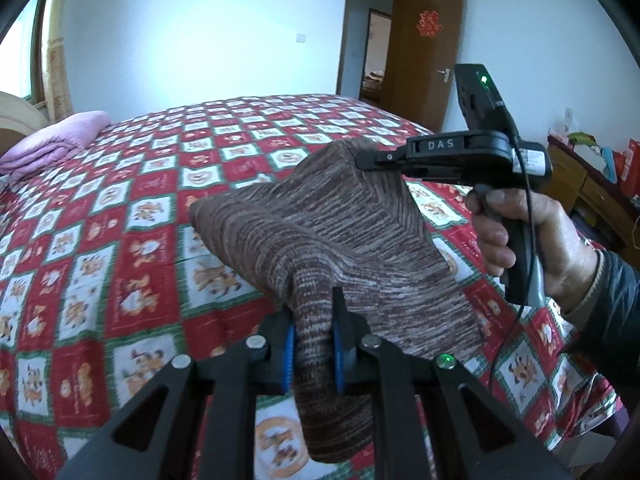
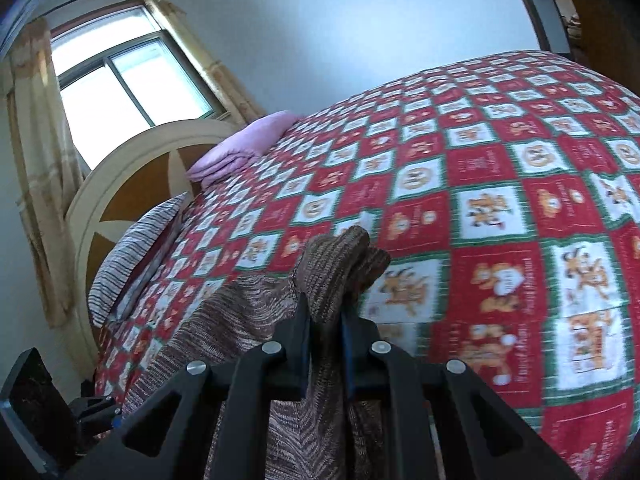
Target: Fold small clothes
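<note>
**Left wrist view: knit garment held aloft over patterned bed**

Left wrist camera showed the left gripper (image 1: 314,344) clamped on a bunched fold of a brown striped knit garment (image 1: 328,232), which hung above a red, green and white checked bedspread (image 1: 120,216). Across the cloth, a person's hand (image 1: 532,240) held the right gripper (image 1: 372,158), its tips closed on the garment's far corner. From the right wrist, those jaws pinched a gathered ridge of knit. A folded pink blanket (image 2: 240,148) lay near the headboard (image 2: 132,184).
</note>
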`<state>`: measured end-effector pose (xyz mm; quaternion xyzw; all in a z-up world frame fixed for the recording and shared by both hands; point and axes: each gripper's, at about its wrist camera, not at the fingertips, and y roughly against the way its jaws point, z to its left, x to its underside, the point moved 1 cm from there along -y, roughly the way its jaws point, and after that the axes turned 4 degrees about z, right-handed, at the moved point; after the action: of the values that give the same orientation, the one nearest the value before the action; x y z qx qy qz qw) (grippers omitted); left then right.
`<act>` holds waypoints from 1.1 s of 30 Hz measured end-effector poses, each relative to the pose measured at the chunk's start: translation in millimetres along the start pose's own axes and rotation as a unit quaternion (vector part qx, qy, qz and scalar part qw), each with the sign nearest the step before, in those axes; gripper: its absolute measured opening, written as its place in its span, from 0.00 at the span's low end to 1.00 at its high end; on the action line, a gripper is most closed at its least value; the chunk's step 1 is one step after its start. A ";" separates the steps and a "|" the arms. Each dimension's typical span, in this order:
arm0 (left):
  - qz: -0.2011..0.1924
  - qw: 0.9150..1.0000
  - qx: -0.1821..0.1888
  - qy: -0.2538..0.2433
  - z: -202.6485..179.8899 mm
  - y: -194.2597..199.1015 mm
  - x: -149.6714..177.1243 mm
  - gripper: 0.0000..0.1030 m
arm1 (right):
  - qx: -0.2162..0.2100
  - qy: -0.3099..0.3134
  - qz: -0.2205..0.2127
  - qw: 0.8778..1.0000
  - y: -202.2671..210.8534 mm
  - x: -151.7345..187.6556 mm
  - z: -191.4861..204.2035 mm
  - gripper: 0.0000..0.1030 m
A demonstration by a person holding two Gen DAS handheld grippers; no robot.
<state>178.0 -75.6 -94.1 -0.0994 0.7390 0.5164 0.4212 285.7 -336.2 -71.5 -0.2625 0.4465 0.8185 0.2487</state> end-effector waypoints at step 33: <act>-0.026 0.991 -0.089 0.094 102.0 74.9 59.6 0.15 | -0.095 0.095 0.063 0.989 -110.2 1.8 166.5 0.12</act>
<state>150.1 61.4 -97.9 -0.2036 0.7235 0.5576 0.3523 320.5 -139.8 -61.6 -0.3322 0.4040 0.8428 0.1269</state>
